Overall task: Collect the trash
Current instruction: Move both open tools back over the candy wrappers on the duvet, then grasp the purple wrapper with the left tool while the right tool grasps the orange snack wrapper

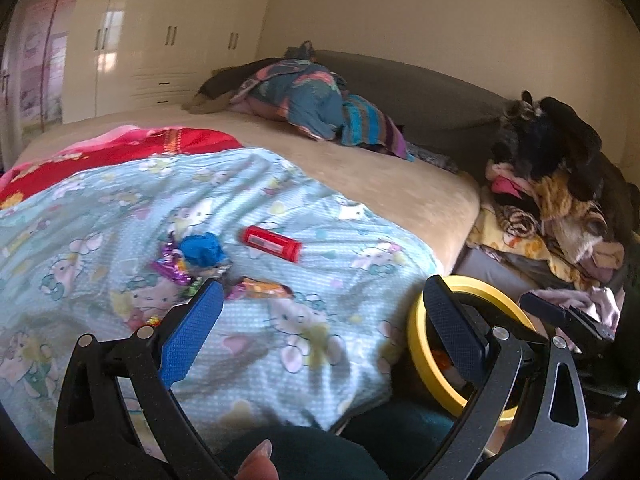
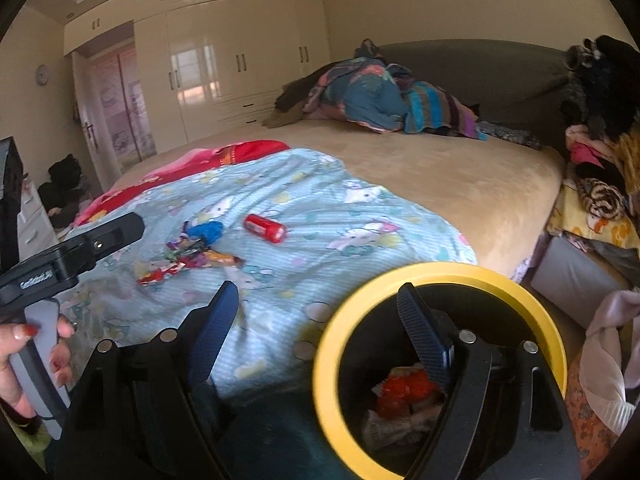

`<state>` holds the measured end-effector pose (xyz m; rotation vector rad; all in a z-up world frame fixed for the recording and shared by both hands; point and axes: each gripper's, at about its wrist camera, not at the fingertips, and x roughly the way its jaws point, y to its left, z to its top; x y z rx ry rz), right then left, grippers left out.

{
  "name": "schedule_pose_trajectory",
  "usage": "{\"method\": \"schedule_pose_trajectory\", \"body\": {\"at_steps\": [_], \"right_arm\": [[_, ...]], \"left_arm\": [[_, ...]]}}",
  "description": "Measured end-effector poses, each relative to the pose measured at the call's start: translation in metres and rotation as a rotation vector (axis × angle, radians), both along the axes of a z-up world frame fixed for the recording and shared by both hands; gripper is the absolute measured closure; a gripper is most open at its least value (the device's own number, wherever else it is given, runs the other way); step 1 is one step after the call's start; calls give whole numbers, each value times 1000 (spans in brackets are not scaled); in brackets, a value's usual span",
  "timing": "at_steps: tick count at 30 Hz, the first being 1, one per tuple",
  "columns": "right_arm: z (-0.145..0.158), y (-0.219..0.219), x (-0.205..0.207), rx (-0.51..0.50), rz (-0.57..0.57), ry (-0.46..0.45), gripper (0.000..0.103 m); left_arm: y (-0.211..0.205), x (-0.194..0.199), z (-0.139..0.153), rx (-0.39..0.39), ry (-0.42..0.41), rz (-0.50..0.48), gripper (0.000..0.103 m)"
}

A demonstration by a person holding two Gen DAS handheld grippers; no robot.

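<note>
Trash lies on the light blue cartoon blanket (image 1: 248, 336): a red cylindrical container (image 1: 272, 243) (image 2: 265, 227), a crumpled blue piece (image 1: 202, 251) (image 2: 206, 231), shiny purple wrappers (image 1: 172, 268) (image 2: 182, 248) and an orange wrapper (image 1: 260, 289) (image 2: 220, 258). A yellow-rimmed black bin (image 1: 416, 336) (image 2: 440, 270) stands beside the bed with red and white trash (image 2: 404, 394) inside. My left gripper (image 1: 320, 320) is open and empty, just short of the wrappers. My right gripper (image 2: 316, 320) is open and empty over the bin's rim.
The bed has a beige cover (image 1: 380, 172), a red blanket (image 1: 132, 148) and a heap of bedding (image 1: 320, 104) at the headboard. A pile of clothes (image 1: 552, 200) sits to the right. Cream wardrobes (image 2: 224, 60) line the far wall.
</note>
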<state>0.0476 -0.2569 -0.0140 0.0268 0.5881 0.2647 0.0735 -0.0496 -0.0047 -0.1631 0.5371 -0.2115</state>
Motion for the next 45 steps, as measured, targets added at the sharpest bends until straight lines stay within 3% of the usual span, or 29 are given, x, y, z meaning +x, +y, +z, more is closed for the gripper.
{"method": "schedule_pose_trajectory", "body": {"at_steps": [21,35,44,45], "right_arm": [[-22,90,43,-33,163,64,24],[-50,129,100,-126,239,130,24],[-74,148,134,-199,276,173,24],[-75,150,138,-204,282,176,24]], "left_arm": [[86,14,-17,-73,38,203,11],[130,30,-48,-128,125,299,11],[145,64,-63,-156,204,291,22],[145,69,-65,-157,213,284,27]]}}
